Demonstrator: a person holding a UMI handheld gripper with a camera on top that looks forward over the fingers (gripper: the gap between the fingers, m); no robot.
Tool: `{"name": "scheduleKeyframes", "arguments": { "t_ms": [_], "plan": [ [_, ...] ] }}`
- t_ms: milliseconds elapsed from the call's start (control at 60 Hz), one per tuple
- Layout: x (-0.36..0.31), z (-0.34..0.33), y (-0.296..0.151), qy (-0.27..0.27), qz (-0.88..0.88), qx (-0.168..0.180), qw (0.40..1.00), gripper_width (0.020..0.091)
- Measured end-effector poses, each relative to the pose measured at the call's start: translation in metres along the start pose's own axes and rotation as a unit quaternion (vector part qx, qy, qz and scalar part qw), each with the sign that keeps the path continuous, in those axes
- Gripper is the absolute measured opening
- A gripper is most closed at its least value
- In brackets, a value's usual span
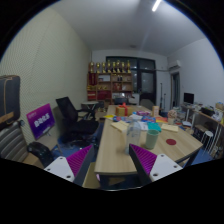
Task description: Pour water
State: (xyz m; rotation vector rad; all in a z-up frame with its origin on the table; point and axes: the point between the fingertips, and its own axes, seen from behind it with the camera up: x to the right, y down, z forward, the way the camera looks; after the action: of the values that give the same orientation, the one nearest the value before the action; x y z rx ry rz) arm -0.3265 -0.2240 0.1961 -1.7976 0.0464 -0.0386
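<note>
Your small teal plastic cup (154, 128) stands on the long wooden counter (120, 158), well beyond your fingers (78, 163), which are spread apart and hold nothing. Around it sit yellow and orange items too small to tell. Black office chairs (74, 122) flank the counter's left side

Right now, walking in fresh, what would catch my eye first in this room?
Probably the long wooden table stretching ahead of the jaws, its far end crowded with small colourful containers and cups. The gripper hangs open before the table's near end, with nothing between its bright magenta pads. To the left stands a black office chair, and tall shelves packed with goods line the back wall.
</note>
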Motion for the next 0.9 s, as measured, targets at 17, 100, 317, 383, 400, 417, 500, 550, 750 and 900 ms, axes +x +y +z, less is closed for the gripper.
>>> {"name": "scheduleKeyframes", "arguments": {
  "t_ms": [17, 100, 317, 383, 400, 417, 500, 550, 750, 900],
  "plan": [
    [0.009, 0.009, 0.002, 0.005, -0.001, 0.001, 1.0, 0.0812],
    [0.047, 0.057, 0.009, 0.024, -0.008, 0.008, 1.0, 0.0815],
    [0.096, 0.184, 0.032, 0.021, 0.009, 0.007, 1.0, 0.0815],
    [0.107, 0.215, 0.033, 0.021, 0.001, 0.01, 1.0, 0.0814],
    [0.109, 0.223, 0.033, 0.021, -0.002, 0.01, 1.0, 0.0814],
    [0.111, 0.23, 0.033, 0.02, -0.006, 0.01, 1.0, 0.0817],
    [0.117, 0.26, 0.029, 0.013, -0.023, 0.018, 0.999, 0.082],
    [0.118, 0.276, 0.025, 0.01, -0.027, 0.026, 0.999, 0.0819],
    [0.111, 0.322, 0.028, -0.017, -0.04, 0.044, 0.998, 0.0592],
    [0.114, 0.323, 0.029, -0.025, -0.015, 0.034, 0.999, 0.05]
  ]
}}
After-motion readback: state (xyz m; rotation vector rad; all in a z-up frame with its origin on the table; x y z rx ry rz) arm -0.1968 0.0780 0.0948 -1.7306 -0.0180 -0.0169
